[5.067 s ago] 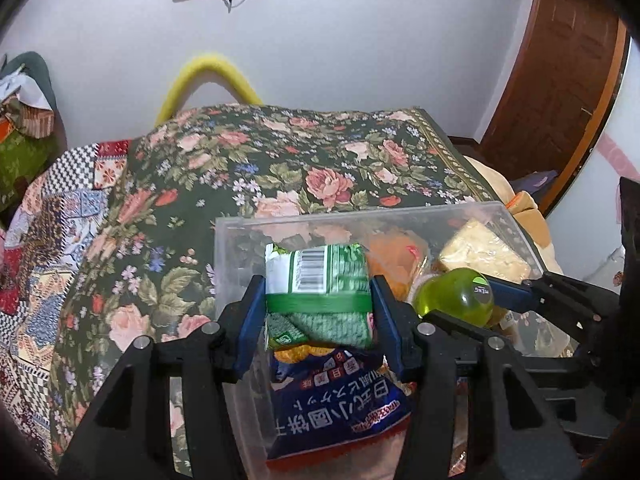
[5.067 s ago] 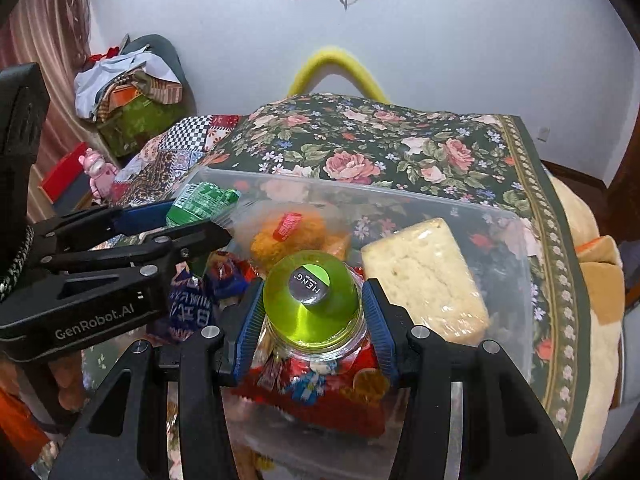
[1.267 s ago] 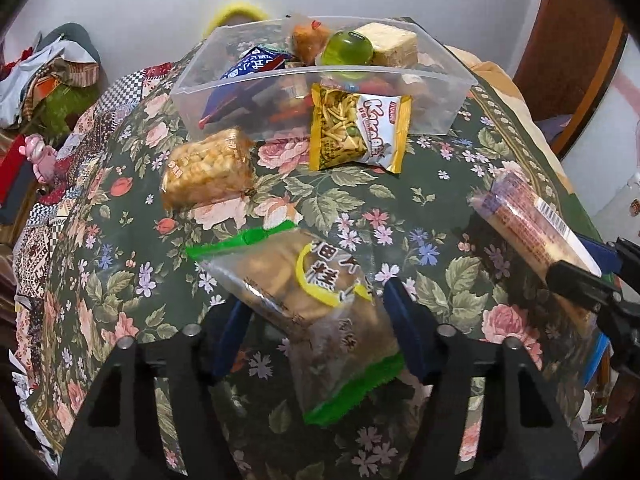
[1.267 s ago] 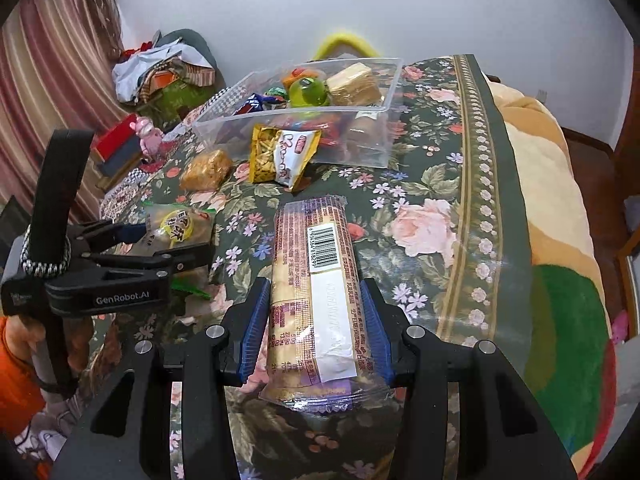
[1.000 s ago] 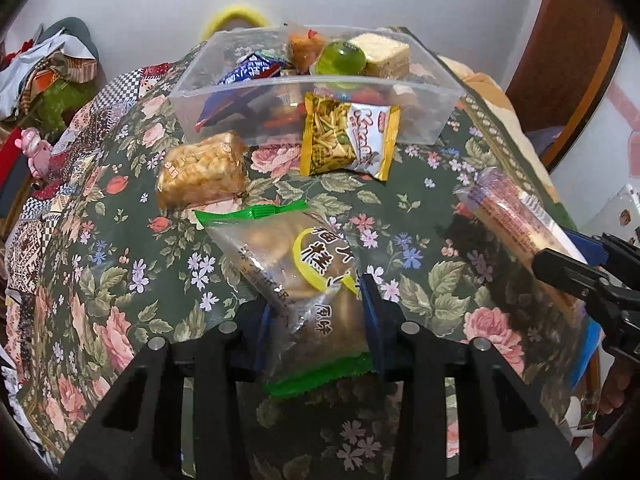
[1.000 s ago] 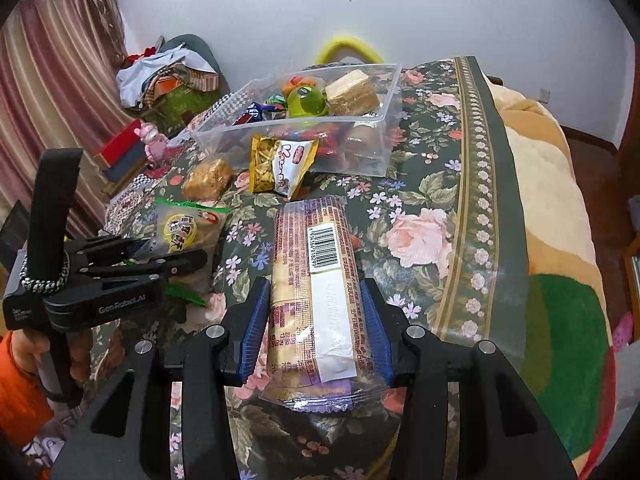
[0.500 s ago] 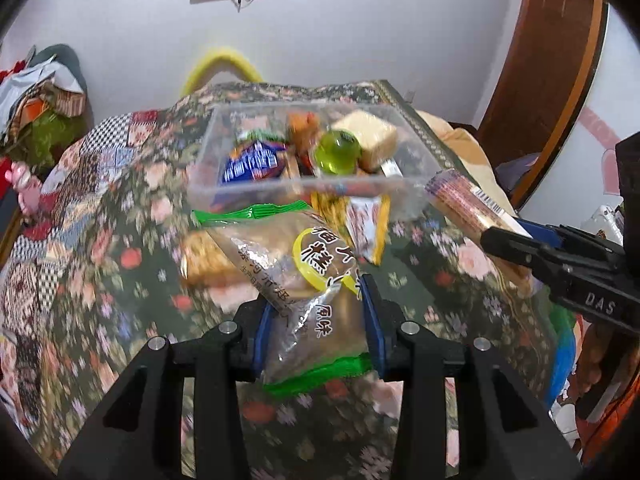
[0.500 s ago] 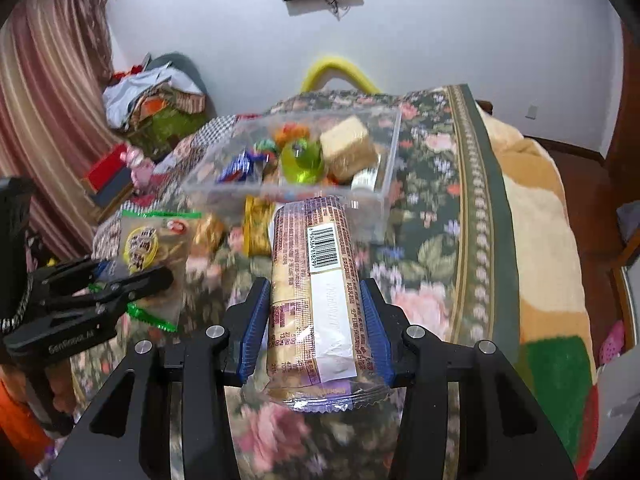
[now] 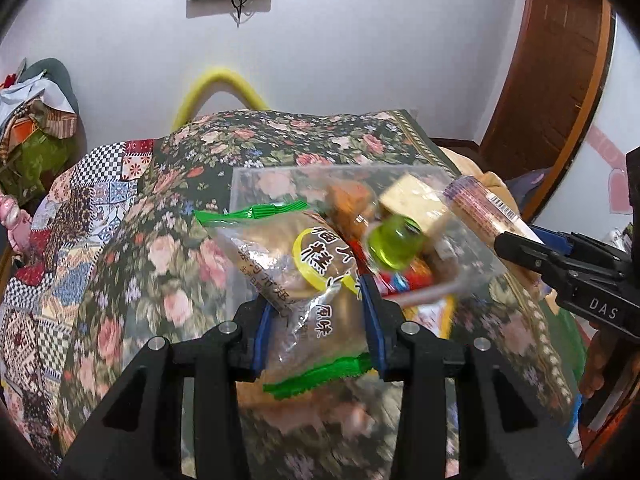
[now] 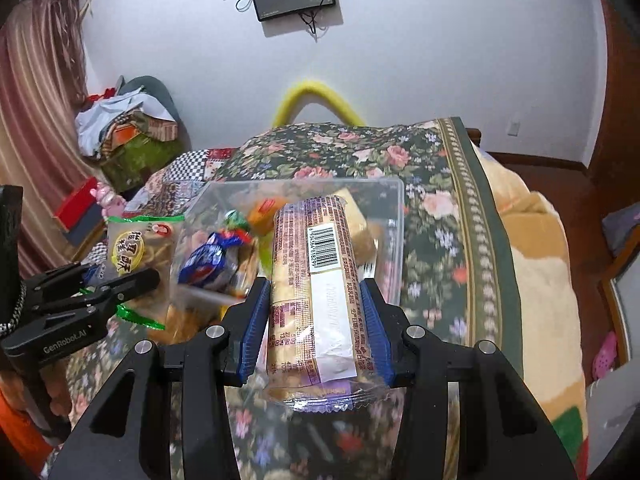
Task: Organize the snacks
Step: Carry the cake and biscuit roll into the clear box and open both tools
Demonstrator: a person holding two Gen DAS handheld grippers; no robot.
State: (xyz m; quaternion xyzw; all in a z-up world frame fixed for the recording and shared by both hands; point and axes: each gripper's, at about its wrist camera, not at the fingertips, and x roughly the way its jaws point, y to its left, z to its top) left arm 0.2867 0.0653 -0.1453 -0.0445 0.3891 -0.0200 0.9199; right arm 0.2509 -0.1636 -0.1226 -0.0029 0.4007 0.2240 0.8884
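My left gripper (image 9: 316,312) is shut on a clear snack bag with green ends and a yellow label (image 9: 304,276), held above the near left part of the clear plastic bin (image 9: 280,174). My right gripper (image 10: 314,320) is shut on a long biscuit pack with a barcode (image 10: 316,288), held over the bin's (image 10: 384,188) near right side. The bin holds a green-lidded jar (image 9: 394,244), a pale wrapped cake (image 9: 412,200), an orange snack (image 9: 348,204) and a blue packet (image 10: 212,258). Each gripper shows in the other's view, the right one (image 9: 560,264) and the left one (image 10: 100,284).
The bin sits on a floral bedspread (image 9: 160,248) over a bed. A yellow padded arch (image 10: 316,100) stands at the far end by the white wall. Piled clothes (image 10: 128,128) lie at left. A wooden door (image 9: 560,60) is at right.
Both grippers have risen from the bedspread with their packs and moved forward toward the bin. The left gripper closed on the green-ended bag about a second ago.
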